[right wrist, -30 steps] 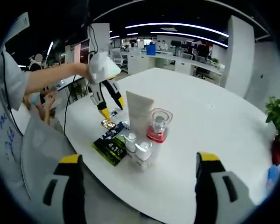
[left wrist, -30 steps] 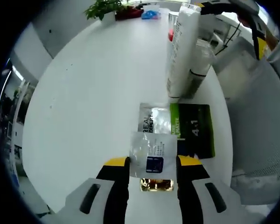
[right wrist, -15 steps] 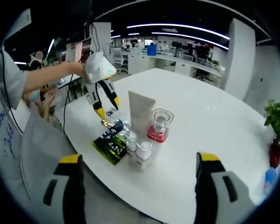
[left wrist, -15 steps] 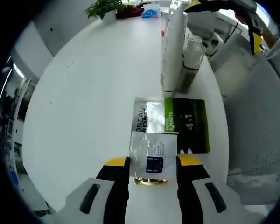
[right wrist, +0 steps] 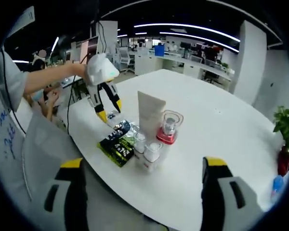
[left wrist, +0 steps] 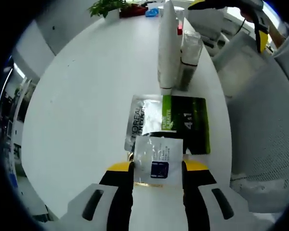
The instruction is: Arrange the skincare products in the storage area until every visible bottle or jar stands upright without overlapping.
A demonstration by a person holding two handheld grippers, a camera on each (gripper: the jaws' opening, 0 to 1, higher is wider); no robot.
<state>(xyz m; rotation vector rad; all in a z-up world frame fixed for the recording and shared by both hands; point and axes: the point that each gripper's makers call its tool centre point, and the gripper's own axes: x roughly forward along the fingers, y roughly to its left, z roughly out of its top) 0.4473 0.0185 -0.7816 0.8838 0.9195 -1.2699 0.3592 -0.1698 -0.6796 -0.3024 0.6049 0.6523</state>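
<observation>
Lifted clear sachet (left wrist: 156, 161) stays in left tool (left wrist: 157, 167).

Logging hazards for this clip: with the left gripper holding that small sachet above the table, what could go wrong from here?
The left gripper pinches the small clear sachet with a blue square only by its edges, so it might slip. It is near the table's edge and could land off the white round table. The tall white tube stands on its narrow cap among the small bottles; a nudge might topple them.
</observation>
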